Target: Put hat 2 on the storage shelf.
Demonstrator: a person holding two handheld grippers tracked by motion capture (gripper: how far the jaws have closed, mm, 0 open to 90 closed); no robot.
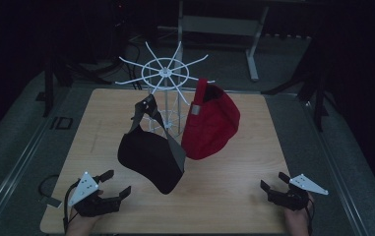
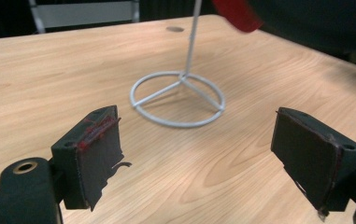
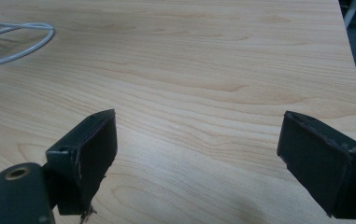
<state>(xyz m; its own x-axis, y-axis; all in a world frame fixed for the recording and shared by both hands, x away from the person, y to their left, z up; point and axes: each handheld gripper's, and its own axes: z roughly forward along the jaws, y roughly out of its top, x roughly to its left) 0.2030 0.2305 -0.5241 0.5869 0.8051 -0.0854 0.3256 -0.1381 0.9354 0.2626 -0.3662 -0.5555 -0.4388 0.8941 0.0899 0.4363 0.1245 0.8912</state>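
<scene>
A white wire rack with radial arms stands on the wooden table. A black cap hangs from its left side and a red cap from its right. My left gripper rests open near the front left edge, below the black cap. At the front right, my right gripper is open too. The left gripper view has the rack's ring base beyond the open gripper, with a red cap edge at top. Bare wood lies between the right gripper jaws.
A white table frame stands on the dark floor behind the table. A metal rail runs along the left side. The ring base appears at the upper left of the right gripper view.
</scene>
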